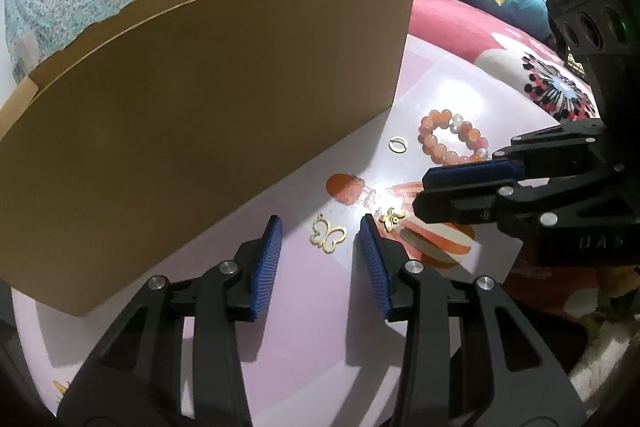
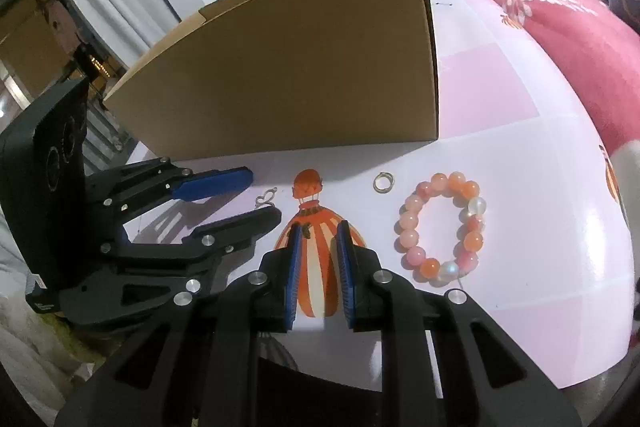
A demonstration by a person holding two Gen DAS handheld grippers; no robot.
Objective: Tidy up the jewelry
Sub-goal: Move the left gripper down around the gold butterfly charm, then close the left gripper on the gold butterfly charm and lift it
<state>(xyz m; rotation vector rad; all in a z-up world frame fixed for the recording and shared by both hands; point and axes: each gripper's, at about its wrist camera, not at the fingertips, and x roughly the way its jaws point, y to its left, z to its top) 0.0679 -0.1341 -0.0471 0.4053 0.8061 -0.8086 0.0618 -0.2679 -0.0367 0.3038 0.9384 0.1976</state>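
Note:
A gold open butterfly pendant (image 1: pixel 329 235) lies on the pink sheet between the open fingers of my left gripper (image 1: pixel 320 227); it also shows in the right wrist view (image 2: pixel 266 198). A small gold butterfly charm (image 1: pixel 392 218) lies just right of it, next to my right gripper (image 1: pixel 420 193), and shows at that gripper's left fingertip (image 2: pixel 307 230). My right gripper (image 2: pixel 318 233) is open and empty. A bead bracelet (image 2: pixel 442 225) and a gold ring (image 2: pixel 384 183) lie right of it. A brown cardboard box (image 2: pixel 304 67) stands behind.
The sheet carries a printed orange balloon (image 2: pixel 316 239). A pink blanket (image 2: pixel 560 23) lies at the right. The sheet's near edge (image 2: pixel 520 359) drops off below the grippers. My left gripper (image 2: pixel 256 195) reaches in from the left in the right wrist view.

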